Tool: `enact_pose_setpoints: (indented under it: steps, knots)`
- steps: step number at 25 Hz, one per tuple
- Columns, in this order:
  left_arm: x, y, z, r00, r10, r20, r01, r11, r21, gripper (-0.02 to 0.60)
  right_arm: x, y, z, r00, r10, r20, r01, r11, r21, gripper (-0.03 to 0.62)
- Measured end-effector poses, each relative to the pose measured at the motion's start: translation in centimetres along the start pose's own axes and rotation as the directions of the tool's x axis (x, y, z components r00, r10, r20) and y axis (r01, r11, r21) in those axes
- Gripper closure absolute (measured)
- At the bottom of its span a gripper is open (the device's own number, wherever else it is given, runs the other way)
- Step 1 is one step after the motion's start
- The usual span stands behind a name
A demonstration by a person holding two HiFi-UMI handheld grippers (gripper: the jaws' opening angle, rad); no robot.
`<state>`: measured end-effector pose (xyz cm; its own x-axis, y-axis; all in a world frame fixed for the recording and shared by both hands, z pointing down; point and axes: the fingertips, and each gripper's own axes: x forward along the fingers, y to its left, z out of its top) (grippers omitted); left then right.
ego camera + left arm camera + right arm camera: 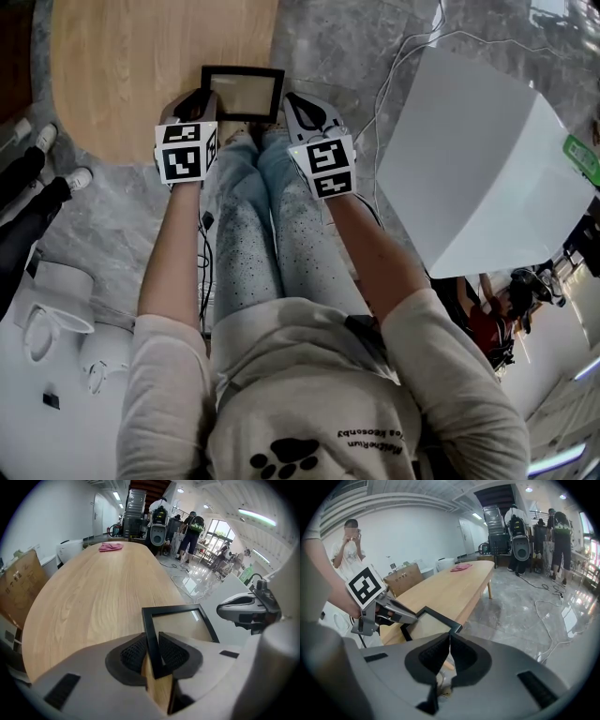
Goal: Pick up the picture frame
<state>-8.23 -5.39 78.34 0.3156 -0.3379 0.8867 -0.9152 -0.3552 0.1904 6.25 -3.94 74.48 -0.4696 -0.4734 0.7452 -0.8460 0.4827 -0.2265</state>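
Left tongs (152, 645): clamped on the 9 o'clock edge of the picture frame (243, 93). Right tongs (449, 639): jaws together, empty, just beside the frame's 3 o'clock edge. Frame: at the near rim of the wooden bench (131, 66), above the person's knees (248, 155).

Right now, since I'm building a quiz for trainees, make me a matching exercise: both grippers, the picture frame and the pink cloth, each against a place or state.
Things:
1. left gripper
2. right gripper
3. picture frame
4. pink cloth

Places or states:
A. at the far end of the table
B. jaws together, nothing between them
C. closed on the picture frame's side bar
D. at the table edge nearest the person

Pairs: 1-C, 2-B, 3-D, 4-A.
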Motion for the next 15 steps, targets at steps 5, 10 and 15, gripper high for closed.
enact_pose_setpoints:
  steps: [5, 10, 15]
  knots:
    - [0.0, 0.1, 0.0, 1.000, 0.008, 0.008, -0.008, 1.000, -0.011, 0.491, 1.0, 0.4, -1.1, 0.994, 0.106, -0.017, -0.103, 0.985, 0.135, 0.466]
    - [-0.2, 0.2, -0.1, 1.000, 0.000, 0.014, 0.001, 1.000, -0.015, 0.491, 2.5, 1.4, -1.7, 0.969, 0.246, -0.026, -0.231, 0.936, 0.265, 0.367]
    - [-0.3, 0.3, 0.0, 1.000, -0.023, 0.015, 0.023, 1.000, -0.008, 0.491, 4.6, 2.2, -1.8, 0.931, 0.365, -0.008, -0.328, 0.846, 0.421, 0.317]
